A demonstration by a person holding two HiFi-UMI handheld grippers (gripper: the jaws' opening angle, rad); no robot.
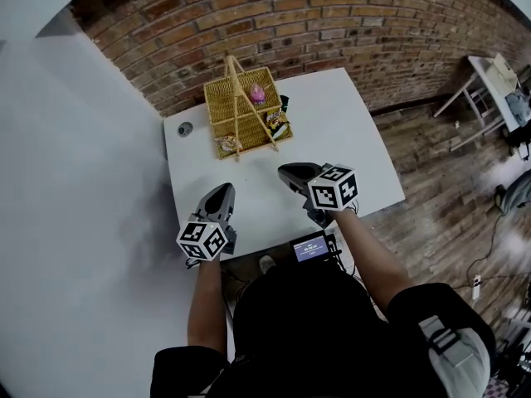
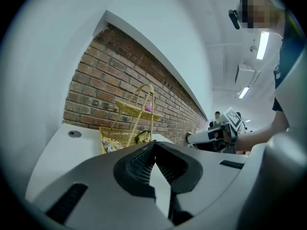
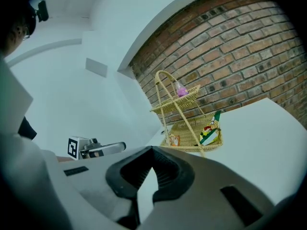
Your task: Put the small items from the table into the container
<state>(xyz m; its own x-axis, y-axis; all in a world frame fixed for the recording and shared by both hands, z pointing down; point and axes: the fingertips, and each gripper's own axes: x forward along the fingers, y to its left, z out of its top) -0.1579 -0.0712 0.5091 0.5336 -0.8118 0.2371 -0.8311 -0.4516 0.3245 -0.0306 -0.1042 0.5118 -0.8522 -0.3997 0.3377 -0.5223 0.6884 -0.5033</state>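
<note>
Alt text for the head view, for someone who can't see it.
A person holds the left gripper and right gripper, both shut and empty, over a white table. At its far edge, by a brick wall, a two-tier wicker basket holds a pink item and snack packets.

steep overhead; gripper views toward basket

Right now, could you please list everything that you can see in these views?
table: one, white, against the wall
wall: one, red brick, behind the table
basket: one, yellow wicker, two tiers, far side of the table
pink item: one, pink, upper tier
packets: at least two, multicoloured, lower tier
grommet: one, grey, table's far left
screen: one, lit blue, table's near edge
left gripper: one, grey, shut, empty, near left
right gripper: one, grey, shut, empty, near right
</note>
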